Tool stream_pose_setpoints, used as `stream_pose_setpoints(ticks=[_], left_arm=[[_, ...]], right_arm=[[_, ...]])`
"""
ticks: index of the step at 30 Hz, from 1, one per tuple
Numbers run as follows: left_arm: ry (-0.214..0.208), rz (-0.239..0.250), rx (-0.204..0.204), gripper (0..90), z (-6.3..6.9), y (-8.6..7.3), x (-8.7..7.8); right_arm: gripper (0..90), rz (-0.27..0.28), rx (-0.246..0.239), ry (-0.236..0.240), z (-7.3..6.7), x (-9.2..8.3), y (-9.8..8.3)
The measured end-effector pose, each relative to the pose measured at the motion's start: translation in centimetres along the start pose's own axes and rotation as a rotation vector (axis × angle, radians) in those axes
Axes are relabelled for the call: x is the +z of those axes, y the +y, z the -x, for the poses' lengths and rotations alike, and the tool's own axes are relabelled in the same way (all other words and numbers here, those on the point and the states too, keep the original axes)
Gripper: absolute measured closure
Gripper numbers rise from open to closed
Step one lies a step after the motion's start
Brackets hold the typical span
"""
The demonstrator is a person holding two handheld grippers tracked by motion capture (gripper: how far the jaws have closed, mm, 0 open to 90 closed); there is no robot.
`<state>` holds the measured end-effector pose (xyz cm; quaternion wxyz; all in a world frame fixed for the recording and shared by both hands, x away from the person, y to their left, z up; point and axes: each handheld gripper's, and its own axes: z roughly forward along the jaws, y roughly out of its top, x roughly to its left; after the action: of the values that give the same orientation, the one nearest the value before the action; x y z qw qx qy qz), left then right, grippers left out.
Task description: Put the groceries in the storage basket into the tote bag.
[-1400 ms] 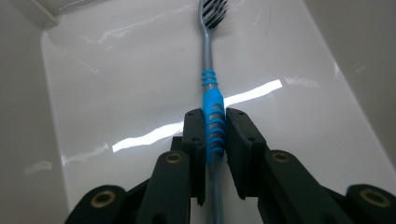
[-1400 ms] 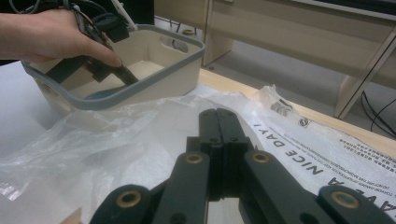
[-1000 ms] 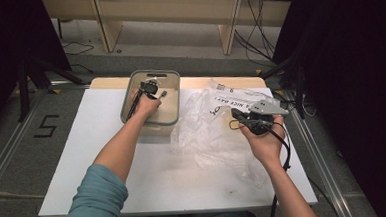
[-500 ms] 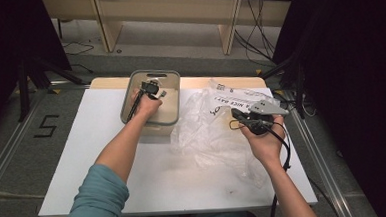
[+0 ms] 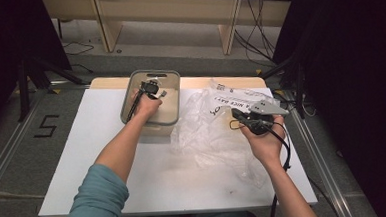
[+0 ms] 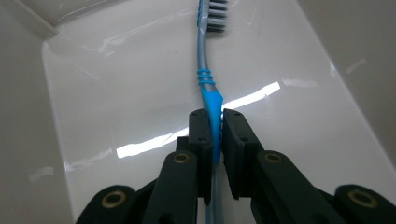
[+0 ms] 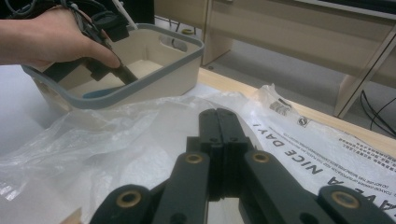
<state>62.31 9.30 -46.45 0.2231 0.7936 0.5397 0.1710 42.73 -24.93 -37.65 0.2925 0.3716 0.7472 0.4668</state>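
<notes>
My left gripper [image 6: 214,126] is shut on the blue handle of a toothbrush [image 6: 205,60], whose grey neck and bristled head point away over the glossy floor of a beige bin [image 6: 93,93]. From the high view the left gripper [image 5: 152,88] reaches down into that grey-rimmed bin [image 5: 172,79] at the table's far side. My right gripper [image 5: 236,117] hovers over a crumpled clear plastic bag [image 5: 207,133], pointing left toward the bin. Its jaws [image 7: 218,121] are shut with nothing between them. The bag [image 7: 116,140] lies under them, printed "NICE DAY".
The white table top [image 5: 83,159] stretches bare toward the person at the left and front. The bag covers the right middle. A wooden strip [image 5: 204,83] edges the far side, with wooden shelving [image 5: 176,9] and cables on the floor beyond.
</notes>
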Motion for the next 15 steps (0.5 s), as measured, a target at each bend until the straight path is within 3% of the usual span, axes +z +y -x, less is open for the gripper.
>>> stream_pose_setpoints(ticks=[15], left_arm=[[0.005, 0.071, -0.016, 81.9, -0.4, 0.4, -1.0]], right_arm=[[90.0, -0.001, 0.002, 0.000, 0.0, 0.1, 0.0]])
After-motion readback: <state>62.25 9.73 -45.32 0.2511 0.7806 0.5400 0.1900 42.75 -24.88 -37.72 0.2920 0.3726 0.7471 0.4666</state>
